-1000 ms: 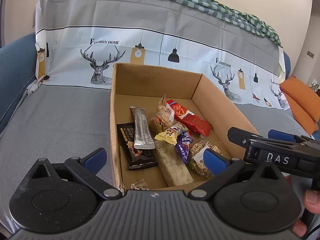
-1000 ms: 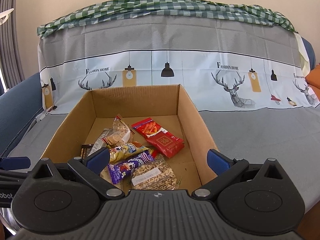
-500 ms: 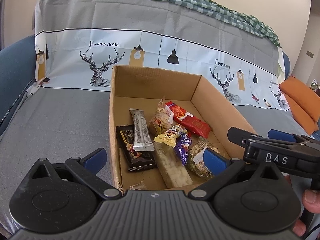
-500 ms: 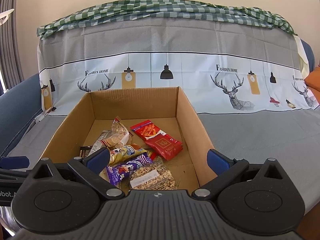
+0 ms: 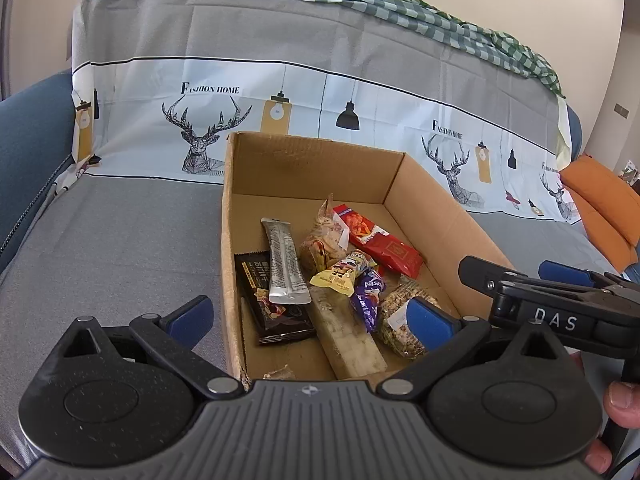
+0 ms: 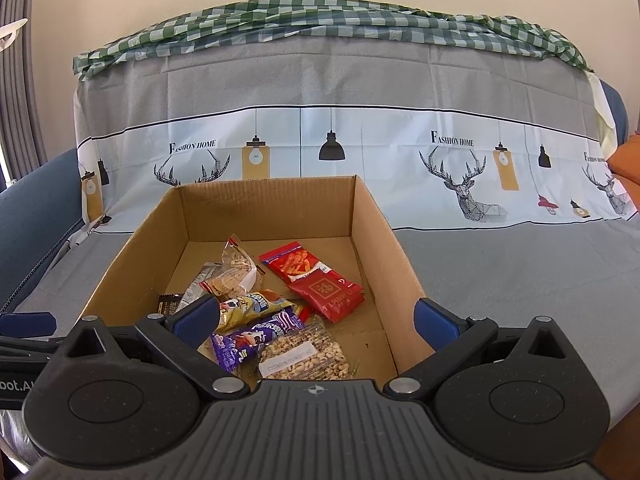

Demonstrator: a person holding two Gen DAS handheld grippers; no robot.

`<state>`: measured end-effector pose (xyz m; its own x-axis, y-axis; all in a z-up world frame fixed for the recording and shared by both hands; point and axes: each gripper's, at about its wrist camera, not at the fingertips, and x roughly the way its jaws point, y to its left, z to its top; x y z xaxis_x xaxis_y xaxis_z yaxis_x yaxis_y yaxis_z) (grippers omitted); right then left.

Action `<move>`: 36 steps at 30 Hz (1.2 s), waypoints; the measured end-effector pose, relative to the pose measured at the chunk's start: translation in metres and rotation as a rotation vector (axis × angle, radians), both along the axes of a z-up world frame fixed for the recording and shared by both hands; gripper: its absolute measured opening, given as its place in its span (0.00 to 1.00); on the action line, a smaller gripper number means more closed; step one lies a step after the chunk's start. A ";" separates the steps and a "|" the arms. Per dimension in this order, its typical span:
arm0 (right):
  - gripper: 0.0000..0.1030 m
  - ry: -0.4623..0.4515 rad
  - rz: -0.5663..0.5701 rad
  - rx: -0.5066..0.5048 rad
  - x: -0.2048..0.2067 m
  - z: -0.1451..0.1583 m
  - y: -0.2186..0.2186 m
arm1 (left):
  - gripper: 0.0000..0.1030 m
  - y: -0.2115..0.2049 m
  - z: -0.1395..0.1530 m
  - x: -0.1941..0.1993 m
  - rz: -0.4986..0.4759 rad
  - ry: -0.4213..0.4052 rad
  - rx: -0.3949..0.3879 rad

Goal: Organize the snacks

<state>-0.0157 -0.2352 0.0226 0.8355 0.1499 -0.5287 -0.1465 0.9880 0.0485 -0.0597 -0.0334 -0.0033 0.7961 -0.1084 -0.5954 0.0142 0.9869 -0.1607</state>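
An open cardboard box [image 5: 424, 192] [image 6: 264, 208] stands on the grey sofa seat and holds several snack packs: a silver stick pack [image 5: 285, 266], a dark chocolate bar [image 5: 272, 304], a red pack [image 5: 384, 244] [image 6: 320, 286], a yellow pack [image 5: 340, 274] [image 6: 248, 308], a purple pack [image 5: 368, 298] [image 6: 256, 338], a nut bar [image 6: 304, 358] and a pale bar [image 5: 348, 340]. My left gripper [image 5: 308, 318] is open and empty at the box's near left corner. My right gripper [image 6: 316, 318] is open and empty over the box's near edge; it also shows in the left wrist view [image 5: 560, 304].
The sofa backrest carries a grey cover with deer prints [image 6: 468, 184] and a green checked cloth [image 6: 320, 16] on top. An orange cushion [image 5: 604, 200] lies at the far right. Grey seat surface [image 5: 112, 240] spreads left of the box and right of it [image 6: 520, 272].
Both grippers have drawn back and risen slightly, so the box sits a little lower in both views. Nothing was taken hold of.
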 end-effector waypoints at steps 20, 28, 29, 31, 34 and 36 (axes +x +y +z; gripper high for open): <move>0.99 -0.006 -0.003 0.003 0.000 0.002 -0.001 | 1.00 0.001 -0.002 0.002 0.003 0.012 -0.008; 0.99 -0.006 -0.005 0.011 -0.001 0.004 -0.001 | 1.00 0.001 -0.003 0.004 0.003 0.019 -0.016; 0.99 -0.006 -0.005 0.012 -0.001 0.004 -0.001 | 1.00 0.001 -0.003 0.004 0.004 0.020 -0.017; 0.99 -0.009 -0.005 0.012 -0.001 0.005 0.000 | 1.00 0.001 -0.004 0.004 0.005 0.021 -0.019; 0.99 -0.007 -0.006 0.014 0.000 0.004 0.001 | 1.00 0.001 -0.004 0.005 0.006 0.022 -0.021; 0.99 -0.007 -0.006 0.015 0.000 0.004 0.002 | 1.00 0.001 -0.004 0.005 0.007 0.021 -0.021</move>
<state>-0.0157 -0.2331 0.0270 0.8399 0.1526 -0.5209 -0.1409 0.9881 0.0624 -0.0549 -0.0321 -0.0073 0.7842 -0.1153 -0.6097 0.0033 0.9833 -0.1817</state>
